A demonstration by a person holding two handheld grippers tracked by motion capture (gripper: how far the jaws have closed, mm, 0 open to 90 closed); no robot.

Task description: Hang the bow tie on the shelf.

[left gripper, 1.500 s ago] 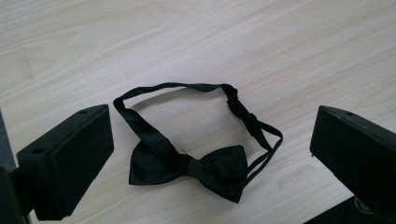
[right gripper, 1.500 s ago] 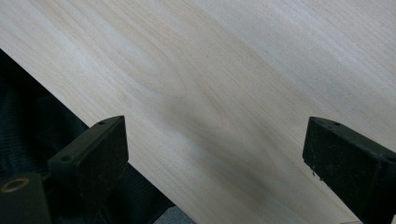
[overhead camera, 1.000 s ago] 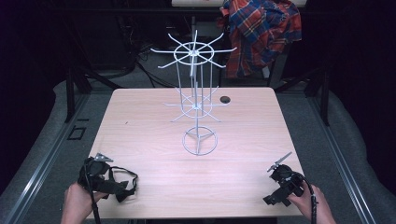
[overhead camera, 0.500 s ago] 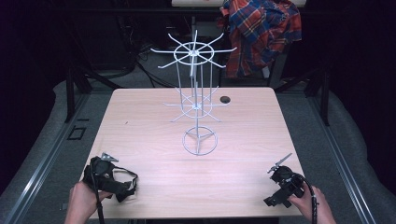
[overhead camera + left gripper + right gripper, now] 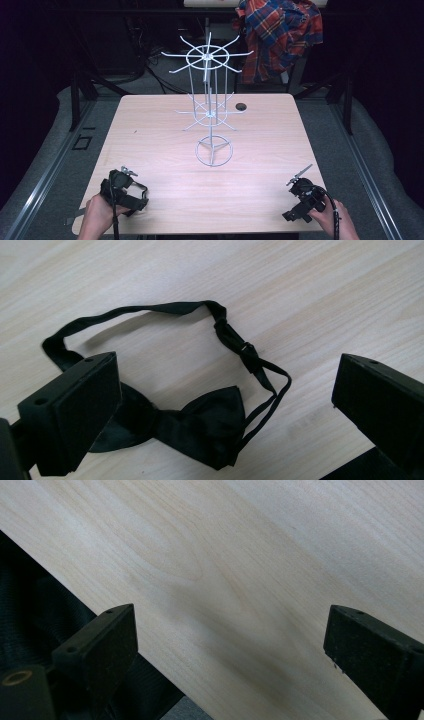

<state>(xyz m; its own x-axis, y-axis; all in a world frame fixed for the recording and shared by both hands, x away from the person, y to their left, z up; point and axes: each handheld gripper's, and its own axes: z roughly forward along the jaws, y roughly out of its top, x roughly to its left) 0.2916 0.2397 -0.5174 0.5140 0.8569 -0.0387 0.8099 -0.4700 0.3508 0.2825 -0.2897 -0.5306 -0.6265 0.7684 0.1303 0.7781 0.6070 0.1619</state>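
between the earlier high views and this one, the left gripper [image 5: 120, 187] has been shifted a little forward and inward over the near-left part of the table [image 5: 260, 130], while the right gripper [image 5: 302, 192] has stayed where it was near the near-right corner. this is judged to mean that an approach on the bow tie [image 5: 200, 425] is under way and that no grasp has yet been made.

in the left gripper view the jaws are seen spread wide, with nothing clamped. the bow tie lies flat on the wood between them: one wing is partly hidden under the left finger [image 5: 75, 410], the other wing lies in the gap, nearer the left finger than the right finger [image 5: 380, 400]. its strap [image 5: 150, 310] is looped out beyond the fingertips, and the adjuster clasp [image 5: 245, 347] sits on the strap ahead of the gap, slightly toward the right finger.

the long axis of the bow runs roughly across the gap, from finger to finger, tilted a little so that the free wing points down toward the gripper body. a closure along that axis would probably crumple the wings; the knot, beside the left finger, is judged the better place to pinch.

in the right gripper view its jaws are also held wide apart over bare wood at the table edge, holding nothing. the wire rack [image 5: 212, 105] stands well ahead of both grippers, with empty hooks.
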